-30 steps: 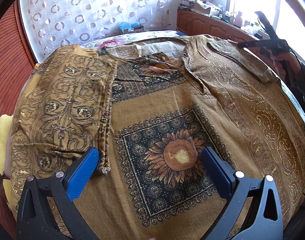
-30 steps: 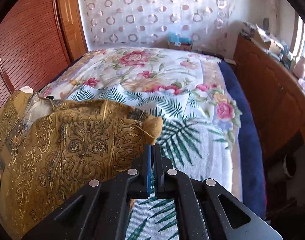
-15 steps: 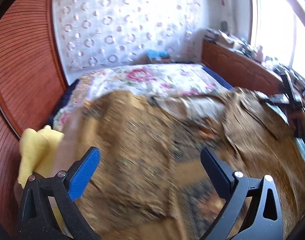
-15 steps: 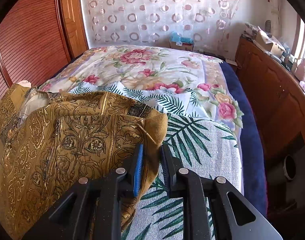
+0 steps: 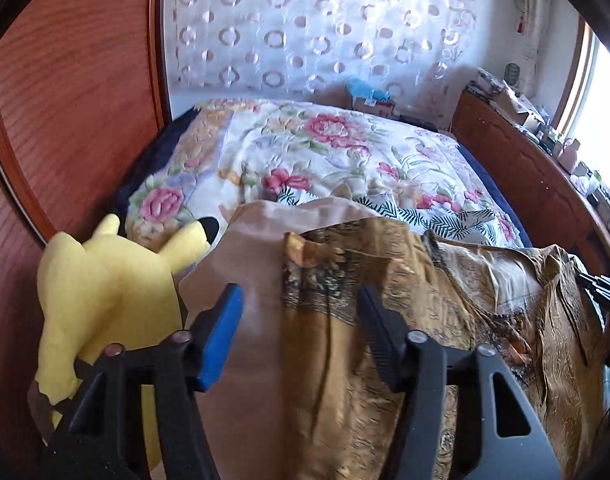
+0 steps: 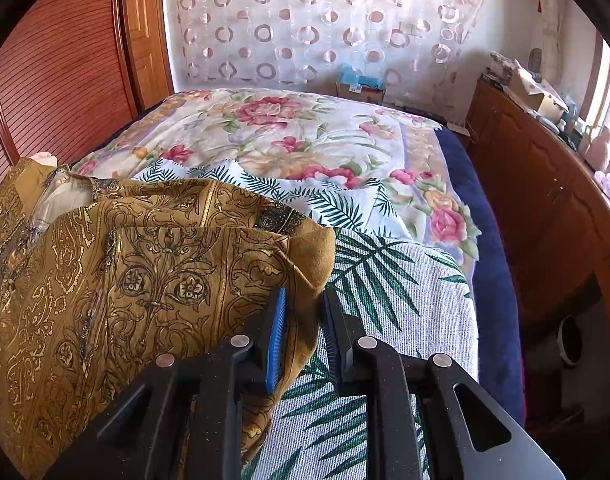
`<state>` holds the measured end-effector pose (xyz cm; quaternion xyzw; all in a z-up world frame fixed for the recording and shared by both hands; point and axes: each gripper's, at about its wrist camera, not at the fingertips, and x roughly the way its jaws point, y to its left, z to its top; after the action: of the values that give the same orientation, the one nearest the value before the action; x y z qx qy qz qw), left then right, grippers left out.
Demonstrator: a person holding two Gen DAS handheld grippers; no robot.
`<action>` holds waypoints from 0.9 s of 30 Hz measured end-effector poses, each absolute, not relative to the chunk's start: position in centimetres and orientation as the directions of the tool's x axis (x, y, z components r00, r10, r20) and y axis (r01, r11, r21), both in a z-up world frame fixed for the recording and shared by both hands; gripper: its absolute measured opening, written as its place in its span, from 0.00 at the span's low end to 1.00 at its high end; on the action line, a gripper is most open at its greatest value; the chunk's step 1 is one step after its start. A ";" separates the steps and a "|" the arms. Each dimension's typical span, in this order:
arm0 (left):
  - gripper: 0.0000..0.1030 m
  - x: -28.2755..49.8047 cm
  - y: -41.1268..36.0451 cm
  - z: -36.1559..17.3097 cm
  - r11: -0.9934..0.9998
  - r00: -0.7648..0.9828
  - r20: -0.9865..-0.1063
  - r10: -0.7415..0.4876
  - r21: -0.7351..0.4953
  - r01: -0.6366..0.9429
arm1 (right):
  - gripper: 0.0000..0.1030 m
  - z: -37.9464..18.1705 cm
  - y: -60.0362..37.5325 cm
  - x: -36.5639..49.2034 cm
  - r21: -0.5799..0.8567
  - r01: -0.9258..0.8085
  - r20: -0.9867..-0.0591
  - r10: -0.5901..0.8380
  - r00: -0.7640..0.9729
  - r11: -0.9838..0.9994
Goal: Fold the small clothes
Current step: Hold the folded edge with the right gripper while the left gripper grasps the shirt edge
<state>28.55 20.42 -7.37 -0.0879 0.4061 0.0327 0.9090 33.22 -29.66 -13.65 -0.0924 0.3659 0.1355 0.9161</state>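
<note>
Brown patterned garment [image 6: 117, 288] lies on the bed [image 6: 305, 152], spread over the near edge. Right gripper [image 6: 303, 332] stands narrowly open astride its right corner, pads not pressing, probably set for a fold pinch. Left gripper [image 5: 301, 336] is closing around the garment's raised left edge. Yellow plush toy [image 5: 105, 292] crowds the left side; wardrobe [image 5: 65, 100] just beyond.

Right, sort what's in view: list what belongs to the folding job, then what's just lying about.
Part of the job:
- brown-gold patterned garment
- left hand-held gripper, jaws closing with garment cloth between them
- right hand-held gripper, astride the garment's edge

Lying about:
- yellow plush toy
- floral bedspread
- palm-leaf cloth
- cluttered wooden cabinet
</note>
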 end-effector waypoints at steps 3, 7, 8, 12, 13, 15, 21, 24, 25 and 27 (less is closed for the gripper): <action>0.46 29.0 20.5 -8.1 0.981 0.654 -0.756 -0.025 -0.143 -0.128 | 0.18 -13.6 -29.7 33.3 -0.066 -0.317 -0.696 0.184 0.694 0.946; 0.45 29.7 20.3 -8.3 0.984 0.641 -0.767 -0.032 -0.136 -0.113 | 0.18 -13.6 -29.8 33.3 -0.066 -0.316 -0.695 0.184 0.695 0.946; 0.45 29.9 20.1 -8.3 0.985 0.641 -0.767 -0.032 -0.132 -0.109 | 0.18 -13.7 -29.8 33.3 -0.066 -0.316 -0.695 0.184 0.695 0.946; 0.45 30.9 20.2 -8.1 0.985 0.636 -0.770 -0.053 -0.144 -0.092 | 0.18 -13.7 -29.8 33.3 -0.069 -0.316 -0.694 0.182 0.697 0.946; 0.45 31.1 20.2 -8.2 0.985 0.634 -0.772 -0.055 -0.145 -0.091 | 0.18 -13.7 -29.8 33.3 -0.068 -0.316 -0.694 0.183 0.696 0.946; 0.45 31.4 20.4 -8.3 0.986 0.630 -0.774 -0.054 -0.142 -0.090 | 0.18 -13.7 -29.7 33.3 -0.068 -0.316 -0.694 0.182 0.697 0.946; 0.39 32.0 20.1 -8.7 0.991 0.625 -0.778 -0.056 -0.121 -0.062 | 0.18 -13.7 -29.8 33.3 -0.069 -0.315 -0.693 0.182 0.698 0.946; 0.02 31.6 19.4 -8.2 0.995 0.644 -0.763 -0.051 -0.095 -0.034 | 0.18 -13.7 -29.8 33.3 -0.069 -0.315 -0.693 0.182 0.698 0.946; 0.02 31.2 18.8 -7.6 0.996 0.663 -0.747 -0.057 -0.088 -0.014 | 0.18 -13.7 -29.8 33.3 -0.070 -0.315 -0.692 0.182 0.698 0.947; 0.02 30.4 18.1 -6.7 0.998 0.691 -0.722 -0.040 -0.068 -0.013 | 0.18 -13.7 -29.8 33.4 -0.071 -0.315 -0.692 0.181 0.698 0.946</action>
<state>30.41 18.11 -6.69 -0.0337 0.3929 -0.0071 0.9190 33.35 -29.79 -13.74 -0.0921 0.3640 0.1352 0.9169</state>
